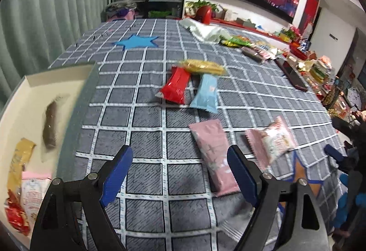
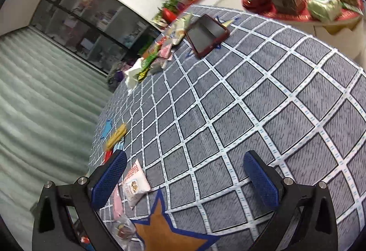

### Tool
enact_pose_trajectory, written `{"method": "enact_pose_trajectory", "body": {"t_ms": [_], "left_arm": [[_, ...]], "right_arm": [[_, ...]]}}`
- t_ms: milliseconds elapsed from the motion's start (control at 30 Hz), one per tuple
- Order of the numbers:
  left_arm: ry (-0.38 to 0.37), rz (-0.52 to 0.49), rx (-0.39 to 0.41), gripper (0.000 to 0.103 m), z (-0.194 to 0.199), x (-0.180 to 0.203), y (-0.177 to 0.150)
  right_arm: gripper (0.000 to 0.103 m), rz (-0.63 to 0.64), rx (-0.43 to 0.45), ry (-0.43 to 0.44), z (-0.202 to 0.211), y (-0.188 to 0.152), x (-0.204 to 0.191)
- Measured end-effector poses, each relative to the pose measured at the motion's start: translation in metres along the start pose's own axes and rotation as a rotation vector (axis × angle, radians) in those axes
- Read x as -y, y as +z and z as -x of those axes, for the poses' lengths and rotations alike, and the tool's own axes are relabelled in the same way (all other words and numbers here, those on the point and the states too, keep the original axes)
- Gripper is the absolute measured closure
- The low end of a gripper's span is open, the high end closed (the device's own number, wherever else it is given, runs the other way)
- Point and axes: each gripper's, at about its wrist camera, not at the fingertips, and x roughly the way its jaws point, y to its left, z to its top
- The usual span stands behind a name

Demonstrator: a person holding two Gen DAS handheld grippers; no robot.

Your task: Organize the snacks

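Several snack packets lie loose on the checked grey worktop (image 1: 146, 118), and a few already sit in the white box (image 1: 29, 100) at the left edge: a brown bar (image 1: 51, 125), a yellow packet (image 1: 19, 159) and a pink-and-white one (image 1: 34, 196); nearest the left claw (image 1: 180, 173) is a long pink packet (image 1: 213, 155), its long axis running away from the camera and tilted slightly left, its near end just inside the right-hand finger; beside it to the right lies a pink-and-white printed packet (image 1: 272, 141); farther off sit a red packet (image 1: 175, 86), a pale blue one (image 1: 205, 95) and a yellow one (image 1: 201, 67) laid across their far ends. Both claws are released, jaws wide, nothing between the pads; the left claw looks better placed for the long pink packet, though it would likely need to shift right to straddle it. From the right claw (image 2: 185, 176) the printed packet (image 2: 135, 182) lies just beside its left finger, over an orange star (image 2: 160, 230); a dark red phone (image 2: 207, 35) rests well apart at the far edge.
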Motion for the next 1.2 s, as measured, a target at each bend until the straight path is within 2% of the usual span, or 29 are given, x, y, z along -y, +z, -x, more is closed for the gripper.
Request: {"method": "enact_pose_trajectory", "body": {"t_ms": [100, 233, 333, 367, 533, 1200], "left_arm": [[-0.001, 0.015, -0.033, 0.015, -0.012, -0.003, -0.008], [-0.023, 0.031, -0.025, 0.012, -0.012, -0.005, -0.009], [-0.029, 0.017, -0.036, 0.005, -0.014, -0.003, -0.009], [-0.028, 0.012, -0.041, 0.0, -0.014, -0.001, -0.01], [-0.026, 0.002, -0.048, 0.0, -0.016, 0.0, -0.008], [-0.027, 0.004, -0.048, 0.0, -0.015, 0.0, -0.008]], "right_arm": [[0.0, 0.164, 0.019, -0.073, -0.004, -0.009, -0.016], [0.0, 0.206, 0.004, -0.126, -0.008, -0.013, -0.022], [0.0, 0.196, 0.007, -0.108, -0.007, -0.011, -0.018], [0.0, 0.188, 0.01, -0.092, -0.005, -0.012, -0.015], [0.0, 0.131, 0.035, -0.022, -0.001, -0.012, -0.005], [0.0, 0.131, 0.034, -0.005, -0.002, -0.006, -0.003]]}}
